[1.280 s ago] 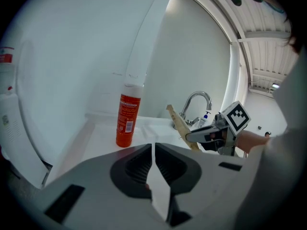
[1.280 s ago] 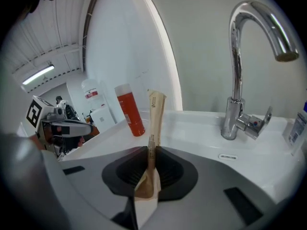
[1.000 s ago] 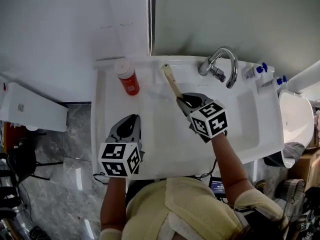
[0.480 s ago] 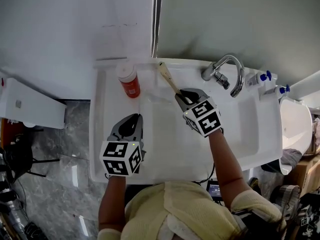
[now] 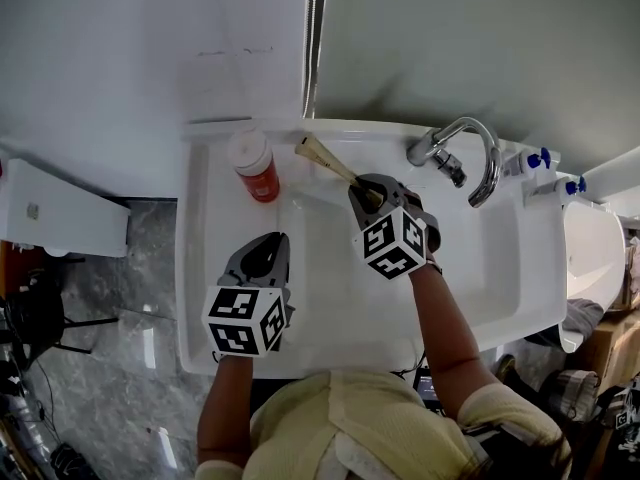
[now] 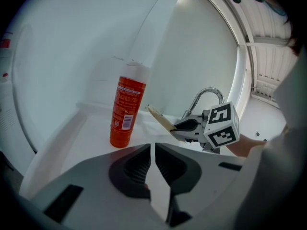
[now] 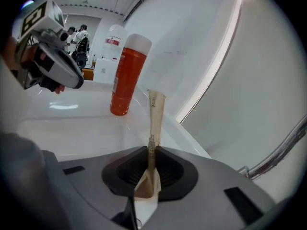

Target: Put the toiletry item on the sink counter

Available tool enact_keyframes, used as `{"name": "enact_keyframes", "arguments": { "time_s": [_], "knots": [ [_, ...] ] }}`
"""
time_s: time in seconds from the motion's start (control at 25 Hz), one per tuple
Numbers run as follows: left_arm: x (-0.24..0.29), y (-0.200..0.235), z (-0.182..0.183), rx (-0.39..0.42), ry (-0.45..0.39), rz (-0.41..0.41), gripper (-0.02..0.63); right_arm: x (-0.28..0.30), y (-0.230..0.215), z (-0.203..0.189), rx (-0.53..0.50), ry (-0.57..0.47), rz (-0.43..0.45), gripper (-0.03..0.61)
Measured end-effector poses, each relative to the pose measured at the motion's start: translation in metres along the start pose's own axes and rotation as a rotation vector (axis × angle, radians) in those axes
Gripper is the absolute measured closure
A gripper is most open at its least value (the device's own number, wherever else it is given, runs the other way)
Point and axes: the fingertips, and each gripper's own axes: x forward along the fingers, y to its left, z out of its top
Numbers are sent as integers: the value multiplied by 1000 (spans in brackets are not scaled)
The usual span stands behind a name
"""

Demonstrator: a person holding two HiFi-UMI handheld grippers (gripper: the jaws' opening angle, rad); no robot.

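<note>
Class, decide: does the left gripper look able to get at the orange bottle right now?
Probably yes: bare counter lies between the left gripper and the orange bottle, though its jaws are shut.

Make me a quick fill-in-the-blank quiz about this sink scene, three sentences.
The beige packet is clamped in the right gripper; the left gripper holds ___.
The orange bottle has a ___ cap.
In the head view, the faucet lies to the packet's ___.
Missing words: nothing; white; right.
</note>
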Motion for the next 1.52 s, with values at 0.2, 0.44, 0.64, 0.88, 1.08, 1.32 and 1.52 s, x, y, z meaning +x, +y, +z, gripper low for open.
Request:
{"name": "enact_keyframes", "arguments": {
  "time_s": [0.2,0.44,0.64,0.88,1.08,1.32,1.52],
  "knots": [
    [5,1,-3,0,17,-4,561,8,-2,-1,-69,4,-37,509],
    [9,2,-6,1,33,-8,561,15,-2,-1,-137,16,-53,509],
    [12,4,-8,3,45,-17,561,24,-6,6,-230,42,-49,509],
    [12,6,-10,6,54,-28,561,37,-1,11,-291,56,4,509],
    [12,13,-8,1,51,-23,561,42,3,11,-306,57,33,509],
    [13,14,-9,-5,52,-22,561,45,1,16,-280,30,38,508],
    [13,15,-9,-5,57,-21,561,52,-2,14,-262,38,27,499]
  ]
}}
